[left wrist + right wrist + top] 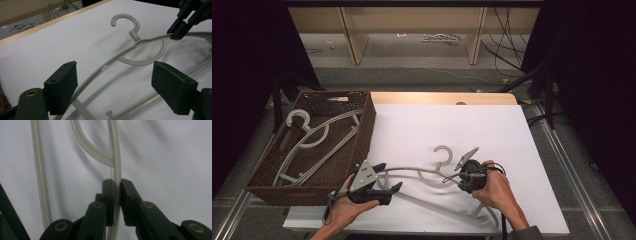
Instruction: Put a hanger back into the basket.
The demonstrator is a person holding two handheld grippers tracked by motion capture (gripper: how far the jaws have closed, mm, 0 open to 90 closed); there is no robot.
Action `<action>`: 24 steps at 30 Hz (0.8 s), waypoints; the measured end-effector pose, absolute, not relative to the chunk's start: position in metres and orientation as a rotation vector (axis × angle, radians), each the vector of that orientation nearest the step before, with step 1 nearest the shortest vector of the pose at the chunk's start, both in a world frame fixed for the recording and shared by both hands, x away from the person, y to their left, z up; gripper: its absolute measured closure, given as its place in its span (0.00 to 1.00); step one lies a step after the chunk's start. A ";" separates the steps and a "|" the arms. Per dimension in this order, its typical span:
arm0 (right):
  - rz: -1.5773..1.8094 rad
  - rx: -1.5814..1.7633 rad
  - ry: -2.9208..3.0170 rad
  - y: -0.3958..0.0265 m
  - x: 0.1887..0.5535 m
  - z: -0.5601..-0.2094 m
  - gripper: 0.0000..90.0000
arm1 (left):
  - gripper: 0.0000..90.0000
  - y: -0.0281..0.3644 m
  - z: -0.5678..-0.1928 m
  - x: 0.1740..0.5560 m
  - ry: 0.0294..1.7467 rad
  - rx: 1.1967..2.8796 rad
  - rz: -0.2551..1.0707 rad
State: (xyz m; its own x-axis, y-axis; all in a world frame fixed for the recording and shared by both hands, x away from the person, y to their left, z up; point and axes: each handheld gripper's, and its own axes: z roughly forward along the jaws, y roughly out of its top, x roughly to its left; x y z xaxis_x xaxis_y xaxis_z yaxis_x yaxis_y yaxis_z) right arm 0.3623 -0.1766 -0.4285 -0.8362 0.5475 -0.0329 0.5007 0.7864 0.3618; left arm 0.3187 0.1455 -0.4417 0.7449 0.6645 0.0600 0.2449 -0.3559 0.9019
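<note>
1. A grey plastic clothes hanger [432, 172] lies on the white table [492, 130], near its front edge, with its hook [443, 152] pointing away from the person.
2. The right tongs [458, 176] are clamped on the hanger's upper arm just to the right of the neck. In the right gripper view the two black pads [109, 192] press on the pale rod [115, 157] from both sides, and the curved inner loop [90, 147] joins that rod just beyond the tips.
3. The left tongs [391, 176] stand wide open over the hanger's left arm. In the left gripper view that arm [100, 72] passes between the parted pads; it runs close by the left pad [62, 85], while the right pad [172, 86] is well clear of it.
4. In that same view the right tongs [178, 31] pinch the rod just beside the neck, and the lower bar [150, 98] crosses below.
5. A dark wicker basket [364, 132] sits at the table's left edge, holding several more grey hangers [314, 137] in a loose pile.
6. A hand holds each tool from the near side: the left hand [344, 207], the right hand [498, 192].
</note>
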 end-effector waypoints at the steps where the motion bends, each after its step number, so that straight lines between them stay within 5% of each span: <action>1: 0.516 0.826 2.836 -0.176 0.361 -0.426 0.92 | 0.24 0.141 -0.441 0.322 0.690 1.942 0.518; 15: 0.530 0.692 2.788 -0.178 0.346 -0.402 0.92 | 0.39 0.077 -0.439 0.357 0.599 2.132 0.414; 16: 0.528 0.685 2.791 -0.178 0.345 -0.401 0.92 | 0.40 0.079 -0.435 0.368 0.451 2.182 0.543; 17: 0.530 0.680 2.784 -0.178 0.345 -0.400 0.92 | 0.42 0.076 -0.434 0.371 0.400 2.200 0.520; 19: 0.524 0.676 2.787 -0.178 0.344 -0.398 0.92 | 0.44 0.068 -0.439 0.362 0.578 2.157 0.410; 24: 0.525 0.657 2.789 -0.177 0.342 -0.396 0.92 | 0.55 0.058 -0.442 0.367 0.502 2.210 0.404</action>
State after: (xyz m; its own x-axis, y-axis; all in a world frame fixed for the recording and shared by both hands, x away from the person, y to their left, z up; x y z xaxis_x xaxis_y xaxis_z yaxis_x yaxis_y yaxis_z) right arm 0.3420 -0.1774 -0.3957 -0.8735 0.4673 -0.1369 0.3856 0.8355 0.3916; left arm 0.3667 0.0583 -0.4422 0.8695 0.4796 0.1184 0.2185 -0.5883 0.7786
